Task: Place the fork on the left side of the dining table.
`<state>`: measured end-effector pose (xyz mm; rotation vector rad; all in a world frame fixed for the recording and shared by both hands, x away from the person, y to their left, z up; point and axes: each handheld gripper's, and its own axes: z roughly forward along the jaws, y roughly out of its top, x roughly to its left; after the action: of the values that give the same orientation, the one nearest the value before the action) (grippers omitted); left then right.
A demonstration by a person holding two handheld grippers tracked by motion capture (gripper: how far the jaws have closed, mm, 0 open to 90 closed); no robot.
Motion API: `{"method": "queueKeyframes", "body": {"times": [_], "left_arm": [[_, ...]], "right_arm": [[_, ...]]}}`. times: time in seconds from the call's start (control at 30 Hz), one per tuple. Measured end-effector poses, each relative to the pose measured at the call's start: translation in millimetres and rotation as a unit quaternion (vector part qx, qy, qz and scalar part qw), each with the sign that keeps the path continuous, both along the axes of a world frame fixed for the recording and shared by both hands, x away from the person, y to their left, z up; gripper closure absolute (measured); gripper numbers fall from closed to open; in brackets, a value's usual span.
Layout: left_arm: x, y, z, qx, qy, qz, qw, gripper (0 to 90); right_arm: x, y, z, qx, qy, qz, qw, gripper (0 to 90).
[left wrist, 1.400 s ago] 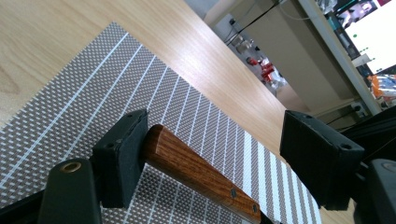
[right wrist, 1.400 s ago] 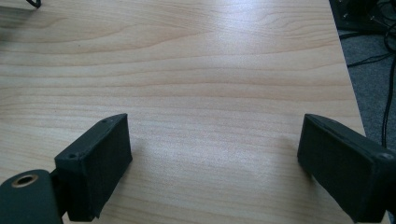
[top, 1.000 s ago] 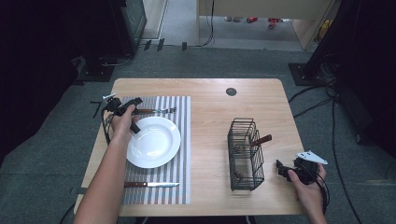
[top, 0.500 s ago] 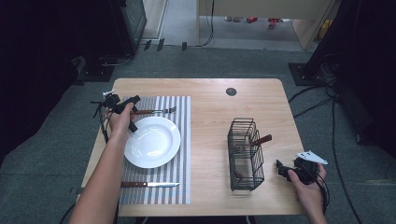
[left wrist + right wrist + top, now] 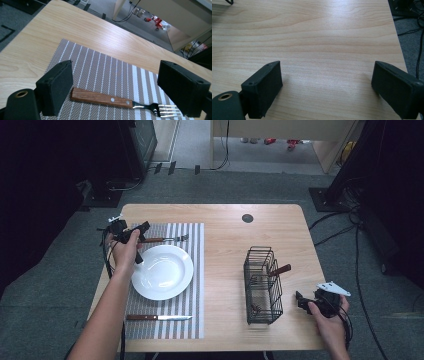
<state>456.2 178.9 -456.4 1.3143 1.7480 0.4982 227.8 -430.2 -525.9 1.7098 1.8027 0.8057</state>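
Note:
A fork (image 5: 164, 239) with a wooden handle lies on the striped placemat (image 5: 195, 270) beyond a white plate (image 5: 162, 271). My left gripper (image 5: 141, 240) hovers over the fork's handle end, open. In the left gripper view the fork (image 5: 120, 101) lies flat on the placemat (image 5: 100, 72) between the spread jaws, untouched. A knife (image 5: 158, 318) with a wooden handle lies on the mat in front of the plate. My right gripper (image 5: 300, 301) rests low at the table's front right, open, with only bare wood (image 5: 324, 62) between its jaws.
A black wire basket (image 5: 262, 285) stands right of the mat with a wooden-handled utensil (image 5: 279, 270) sticking out of it. A dark round hole (image 5: 247, 218) sits near the table's far edge. Cables lie on the floor to the right.
My left gripper has drifted slightly left and back along the fork toward its handle end. The right gripper has stayed in place.

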Motion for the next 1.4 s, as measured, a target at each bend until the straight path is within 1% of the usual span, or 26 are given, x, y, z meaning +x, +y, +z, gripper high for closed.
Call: {"method": "queueKeyframes", "body": {"times": [0.03, 0.07, 0.17, 0.27, 0.33, 0.37, 0.47, 0.53, 0.6, 0.67, 0.73, 0.83, 0.87, 0.97, 1.1, 1.17, 1.27, 1.33, 1.4], "left_arm": [[-2.5, 0.0, 1.4, 0.005, -0.001, -0.003, 1.0000, 13.8], [-4.0, 0.2, 2.2, 0.005, -0.002, -0.006, 1.0000, 13.8], [-12.0, 1.4, 6.2, 0.015, -0.012, -0.011, 0.9998, 13.8], [-21.5, 3.4, 9.8, 0.014, -0.027, -0.020, 0.9993, 13.8], [-29.5, 4.6, 11.4, 0.029, -0.038, -0.025, 0.9985, 13.7], [-33.0, 5.2, 12.0, 0.032, -0.041, -0.027, 0.9983, 13.8], [-43.5, 7.6, 13.6, 0.037, -0.049, -0.033, 0.9976, 13.7], [-50.7, 8.8, 14.5, 0.033, -0.055, -0.040, 0.9971, 13.8], [-56.5, 9.4, 14.7, 0.032, -0.055, -0.045, 0.9970, 13.8], [-63.9, 9.0, 14.3, 0.042, -0.057, -0.049, 0.9963, 13.8], [-72.1, 9.1, 13.5, 0.041, -0.060, -0.056, 0.9958, 13.8], [-82.1, 8.9, 12.1, 0.046, -0.065, -0.063, 0.9949, 13.8], [-87.1, 9.0, 11.1, 0.045, -0.067, -0.065, 0.9946, 13.8], [-95.4, 9.8, 8.7, 0.043, -0.070, -0.069, 0.9943, 13.8], [-106.6, 10.7, 5.7, 0.051, -0.072, -0.075, 0.9933, 13.8], [-112.8, 11.5, 5.3, 0.057, -0.072, -0.082, 0.9924, 13.8], [-120.1, 14.0, 4.6, 0.055, -0.072, -0.085, 0.9923, 13.8], [-126.3, 16.9, 2.4, 0.064, -0.073, -0.081, 0.9919, 13.8], [-130.4, 20.6, -1.3, 0.062, -0.072, -0.081, 0.9922, 13.8]], "right_arm": [[0.0, 0.0, 0.0, 0.000, 0.000, 0.000, 1.0000, 9.6], [0.0, 0.0, 0.0, 0.000, 0.000, 0.000, 1.0000, 9.6], [0.0, 0.0, 0.0, 0.000, 0.000, 0.000, 1.0000, 9.6], [0.0, 0.0, 0.0, 0.000, 0.000, 0.000, 1.0000, 9.6], [0.1, -0.1, 0.0, 0.000, 0.001, -0.001, 1.0000, 8.8], [0.2, 0.0, -0.1, 0.000, 0.002, -0.003, 1.0000, 8.3], [0.3, 0.1, 0.0, 0.001, 0.003, -0.005, 1.0000, 7.8], [0.3, 0.0, -0.1, 0.000, 0.003, -0.005, 1.0000, 7.7], [0.3, 0.0, -0.1, 0.000, 0.003, -0.005, 1.0000, 7.6], [0.4, -0.1, -0.1, -0.001, 0.003, -0.005, 1.0000, 7.6], [0.4, 0.0, -0.1, 0.000, 0.003, -0.005, 1.0000, 7.4], [0.5, -0.1, -0.2, 0.000, 0.003, -0.005, 1.0000, 7.3], [0.5, -0.1, -0.2, 0.000, 0.003, -0.005, 1.0000, 7.3], [0.5, -0.2, -0.2, 0.000, 0.003, -0.004, 1.0000, 7.2], [0.6, -0.1, -0.2, 0.000, 0.003, -0.005, 1.0000, 7.2], [0.6, -0.2, -0.2, 0.000, 0.003, -0.005, 1.0000, 7.2], [0.5, -0.2, -0.2, 0.000, 0.003, -0.005, 1.0000, 7.2], [0.5, -0.2, -0.1, 0.000, 0.004, -0.005, 1.0000, 7.2], [0.5, -0.2, -0.1, 0.000, 0.004, -0.005, 1.0000, 7.2]]}}
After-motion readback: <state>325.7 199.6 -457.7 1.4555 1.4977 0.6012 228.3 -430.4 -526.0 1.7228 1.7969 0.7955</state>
